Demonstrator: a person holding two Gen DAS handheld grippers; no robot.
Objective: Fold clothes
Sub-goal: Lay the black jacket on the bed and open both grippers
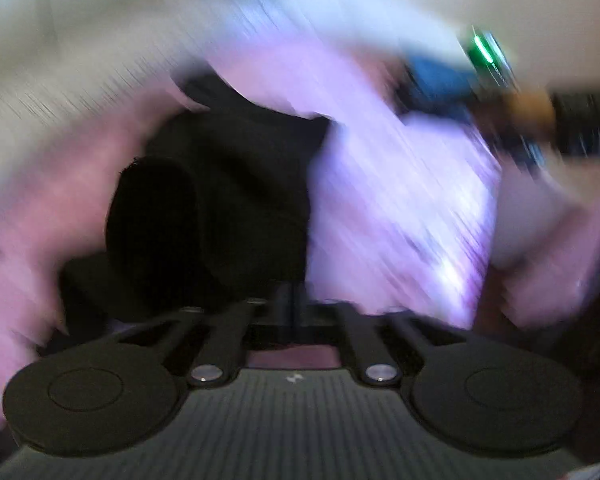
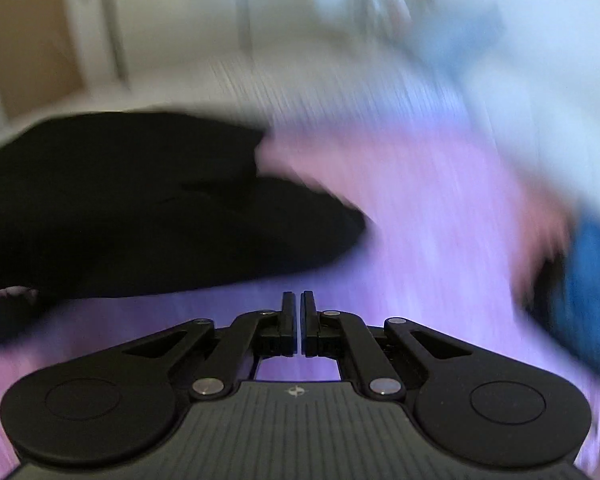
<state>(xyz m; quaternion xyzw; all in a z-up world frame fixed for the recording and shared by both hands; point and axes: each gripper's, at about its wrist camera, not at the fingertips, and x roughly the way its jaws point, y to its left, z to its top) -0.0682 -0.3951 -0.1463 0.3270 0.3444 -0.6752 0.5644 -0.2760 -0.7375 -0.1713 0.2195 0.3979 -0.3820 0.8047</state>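
We see black garment left-centre of frame, bunched on pink surface; fold barely begun, we judge. Left gripper fingers together against black cloth, hold unclear. Right gripper nearly closed, empty.

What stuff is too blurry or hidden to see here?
- Left gripper: fingertips sit against the black garment, so a grip can't be confirmed.
- Pink cloth: motion blur hides its folds in both views.
- Blue item: cut off by the right wrist view's edge.
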